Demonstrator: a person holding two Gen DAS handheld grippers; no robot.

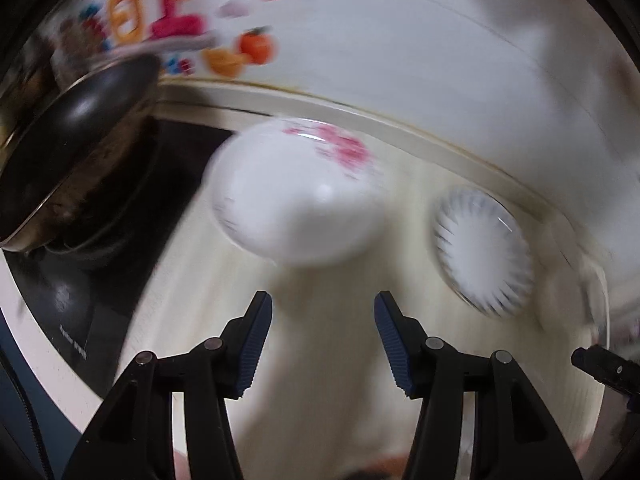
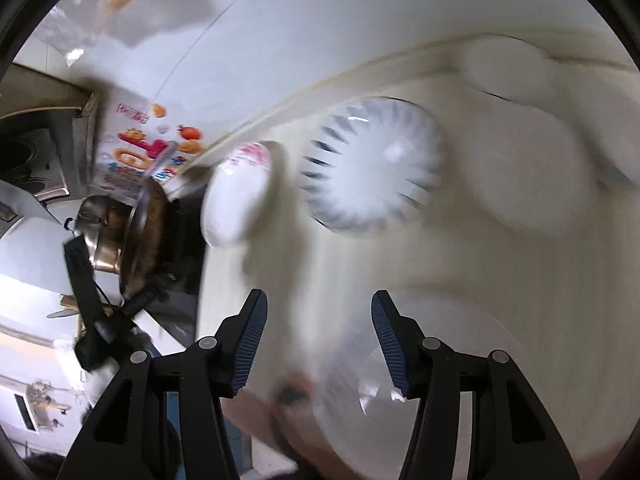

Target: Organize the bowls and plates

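Both views are motion-blurred. A white bowl with pink flowers [image 1: 296,192] lies on the pale counter ahead of my open, empty left gripper [image 1: 323,304]. A white plate with blue radial stripes [image 1: 482,256] lies to its right. In the right wrist view the flowered bowl [image 2: 236,200] is at the left and the striped plate [image 2: 372,168] is ahead of my open, empty right gripper [image 2: 319,300]. Plain white dishes [image 2: 524,172] lie to the right, and a white plate [image 2: 424,380] lies under the right fingers.
A steel pan with a dark inside [image 1: 80,140] sits on a black cooktop [image 1: 132,248] at the left. A colourful printed box [image 1: 160,12] stands by the white wall. The other gripper's tip [image 1: 600,364] shows at the right edge.
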